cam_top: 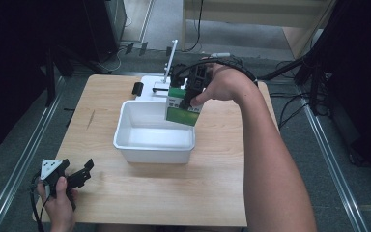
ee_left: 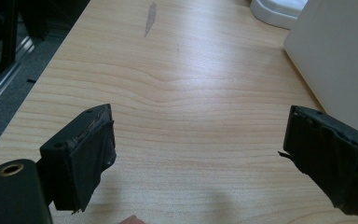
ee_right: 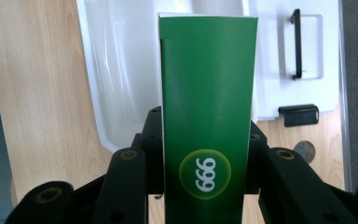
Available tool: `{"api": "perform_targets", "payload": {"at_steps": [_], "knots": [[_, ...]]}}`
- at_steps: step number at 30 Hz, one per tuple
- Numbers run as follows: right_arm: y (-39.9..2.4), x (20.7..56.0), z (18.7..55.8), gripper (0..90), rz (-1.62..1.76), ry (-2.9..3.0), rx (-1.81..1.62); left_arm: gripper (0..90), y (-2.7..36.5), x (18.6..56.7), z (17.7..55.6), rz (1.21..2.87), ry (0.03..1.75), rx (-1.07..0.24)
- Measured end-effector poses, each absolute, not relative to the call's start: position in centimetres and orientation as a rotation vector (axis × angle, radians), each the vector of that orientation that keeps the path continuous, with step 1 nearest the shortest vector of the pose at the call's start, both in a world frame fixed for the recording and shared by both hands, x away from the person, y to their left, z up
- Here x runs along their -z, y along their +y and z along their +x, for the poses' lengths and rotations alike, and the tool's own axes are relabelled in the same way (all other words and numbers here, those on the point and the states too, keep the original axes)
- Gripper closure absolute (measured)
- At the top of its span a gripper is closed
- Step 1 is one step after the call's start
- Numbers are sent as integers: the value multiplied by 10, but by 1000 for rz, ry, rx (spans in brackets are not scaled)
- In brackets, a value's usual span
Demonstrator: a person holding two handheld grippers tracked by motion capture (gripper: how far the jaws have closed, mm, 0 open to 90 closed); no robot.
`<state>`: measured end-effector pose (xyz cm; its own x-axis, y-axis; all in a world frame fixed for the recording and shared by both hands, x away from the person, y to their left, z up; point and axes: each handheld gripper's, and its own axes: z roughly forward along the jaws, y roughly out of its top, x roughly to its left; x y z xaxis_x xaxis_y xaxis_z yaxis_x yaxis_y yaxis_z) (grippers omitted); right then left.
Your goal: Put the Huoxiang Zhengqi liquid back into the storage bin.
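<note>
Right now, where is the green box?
In the high view, the green box is clamped in the right hand-held gripper, held above the far right corner of the white bin.

The table [cam_top: 140, 193] is pale wood-grain, smooth with a soft sheen. On it, the white bin [cam_top: 154, 145] looks like glossy plastic. Above the bin, the green box [ee_right: 207, 93] looks like matt cardboard.

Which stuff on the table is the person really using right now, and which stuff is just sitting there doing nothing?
In use:
- green box, clamped in the right tongs
- white tub, which the box hangs over

Just lying about:
- white lid with a black handle, behind the tub
- small black block beside the lid
- left tongs, open and holding nothing, low over the table
</note>
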<state>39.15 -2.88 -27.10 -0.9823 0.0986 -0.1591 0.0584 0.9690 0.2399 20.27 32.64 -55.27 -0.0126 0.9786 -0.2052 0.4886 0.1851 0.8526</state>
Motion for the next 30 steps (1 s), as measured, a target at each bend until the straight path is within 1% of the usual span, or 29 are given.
{"api": "perform_targets", "payload": {"at_steps": [7, 13, 30], "knots": [[-17, 281, 392, 645, 83, 2953, -325, 96, 326, 553, 203, 1414, 1626, -739], [-10, 298, 394, 643, 41, 2962, -297, 96, 327, 553, 203, 1417, 1625, -735], [-7, 344, 401, 639, -19, 2957, -247, 96, 327, 553, 203, 1419, 1624, -732]]}}
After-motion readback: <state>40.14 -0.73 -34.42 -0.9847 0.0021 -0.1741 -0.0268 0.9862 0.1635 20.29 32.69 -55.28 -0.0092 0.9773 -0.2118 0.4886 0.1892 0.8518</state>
